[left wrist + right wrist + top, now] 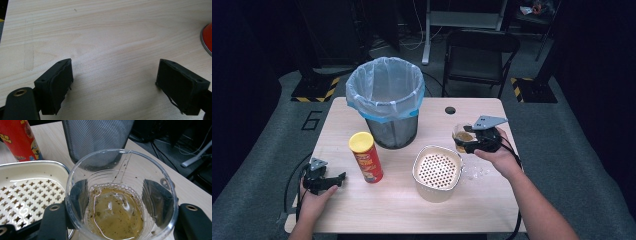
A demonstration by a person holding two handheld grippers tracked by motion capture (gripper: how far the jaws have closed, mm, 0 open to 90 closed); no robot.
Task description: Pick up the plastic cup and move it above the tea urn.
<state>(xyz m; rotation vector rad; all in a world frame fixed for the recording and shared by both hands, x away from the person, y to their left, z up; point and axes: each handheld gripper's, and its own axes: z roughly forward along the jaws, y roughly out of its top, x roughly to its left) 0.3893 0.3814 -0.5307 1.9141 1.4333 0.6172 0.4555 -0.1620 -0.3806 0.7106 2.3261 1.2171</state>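
The right gripper (468, 138) clamps its fingers on a clear plastic cup (120, 202) of brownish liquid beside the strainer basin (437, 172), nothing poured yet, while the left gripper (115, 85) rests open on the table (105, 37).

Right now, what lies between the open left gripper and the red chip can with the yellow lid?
Bare pale wood table, seen in the high view, lies between the left gripper and chip can.
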